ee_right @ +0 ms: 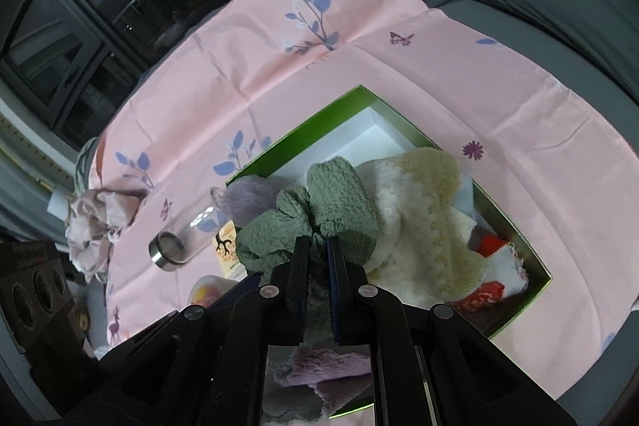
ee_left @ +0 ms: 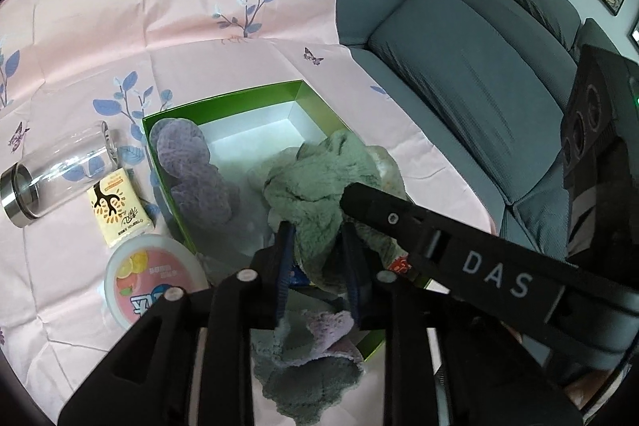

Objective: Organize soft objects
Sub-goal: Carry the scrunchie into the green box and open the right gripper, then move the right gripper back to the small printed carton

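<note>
The green fleece cloth (ee_right: pixel 319 210) is being held over the green box (ee_left: pixel 223 106), clamped by the right tool (ee_right: pixel 318 246); the left tool (ee_left: pixel 317 238) is parted around it and touching it. The cloth could be snagged and dragged out.

Surface = grey sofa (ee_left: pixel 459 74) seat w/ pink floral cloth (ee_left: pixel 120 26) spread over it. On cloth: green box (ee_left: pixel 223 102), glass jar (ee_left: pixel 56 174) lying on its side, yellow packet (ee_left: pixel 118 206) just beside jar, round lidded tub (ee_left: pixel 153 272) near box corner.
</note>
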`<control>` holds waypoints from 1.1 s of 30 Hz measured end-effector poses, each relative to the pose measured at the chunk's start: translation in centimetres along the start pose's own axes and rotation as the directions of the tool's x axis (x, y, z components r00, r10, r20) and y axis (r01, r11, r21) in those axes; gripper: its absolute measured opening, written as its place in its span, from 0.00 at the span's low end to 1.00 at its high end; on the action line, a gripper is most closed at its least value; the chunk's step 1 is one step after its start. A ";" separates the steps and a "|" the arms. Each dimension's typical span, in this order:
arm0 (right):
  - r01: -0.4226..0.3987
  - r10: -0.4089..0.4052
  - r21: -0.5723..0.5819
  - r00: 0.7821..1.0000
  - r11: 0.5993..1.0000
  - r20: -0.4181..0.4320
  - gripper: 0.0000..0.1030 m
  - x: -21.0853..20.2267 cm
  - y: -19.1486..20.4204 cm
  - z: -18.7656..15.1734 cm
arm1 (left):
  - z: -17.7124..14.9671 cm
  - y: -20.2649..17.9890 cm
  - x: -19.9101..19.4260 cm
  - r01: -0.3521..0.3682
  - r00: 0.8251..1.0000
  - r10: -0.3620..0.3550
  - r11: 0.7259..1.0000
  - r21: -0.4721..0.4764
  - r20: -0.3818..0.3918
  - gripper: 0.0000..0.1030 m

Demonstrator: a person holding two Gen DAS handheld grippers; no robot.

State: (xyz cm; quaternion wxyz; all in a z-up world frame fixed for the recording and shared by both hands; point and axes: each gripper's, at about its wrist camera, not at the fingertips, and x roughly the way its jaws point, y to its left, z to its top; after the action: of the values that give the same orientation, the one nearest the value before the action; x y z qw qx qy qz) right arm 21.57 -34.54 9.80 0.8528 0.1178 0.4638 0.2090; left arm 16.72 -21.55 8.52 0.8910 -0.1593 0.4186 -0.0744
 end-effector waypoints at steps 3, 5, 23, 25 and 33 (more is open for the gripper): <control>0.002 -0.002 0.013 1.000 1.000 -0.003 0.11 -0.1 -0.3 0.0 | 0.0 0.1 -0.9 0.005 1.000 -0.005 1.000 -0.001 0.017 0.45; -0.015 0.015 0.015 1.000 1.000 0.002 0.24 -0.4 -0.3 0.1 | -0.1 0.3 -1.6 -0.004 1.000 0.004 1.000 0.002 0.023 0.53; -0.029 0.029 -0.006 0.996 1.000 0.087 0.60 -2.7 0.3 -0.2 | 0.5 13.3 -6.6 -0.214 0.961 0.258 0.923 -0.320 0.100 0.92; -0.030 0.031 -0.004 0.995 1.000 0.093 0.60 -2.9 0.3 -0.2 | 0.1 15.2 -4.9 -0.250 0.956 0.289 0.898 -0.363 0.056 0.92; -0.036 0.037 -0.005 0.994 0.999 0.105 0.60 -3.2 0.4 -0.2 | -0.6 18.7 1.3 -0.189 0.980 0.199 0.861 -0.472 -0.030 0.89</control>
State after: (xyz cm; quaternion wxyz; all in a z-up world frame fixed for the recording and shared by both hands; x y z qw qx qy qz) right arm 19.73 -35.71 12.23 0.8722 0.1358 0.4159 0.2187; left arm 17.05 -4.51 0.80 0.8324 -0.3291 0.4290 0.1214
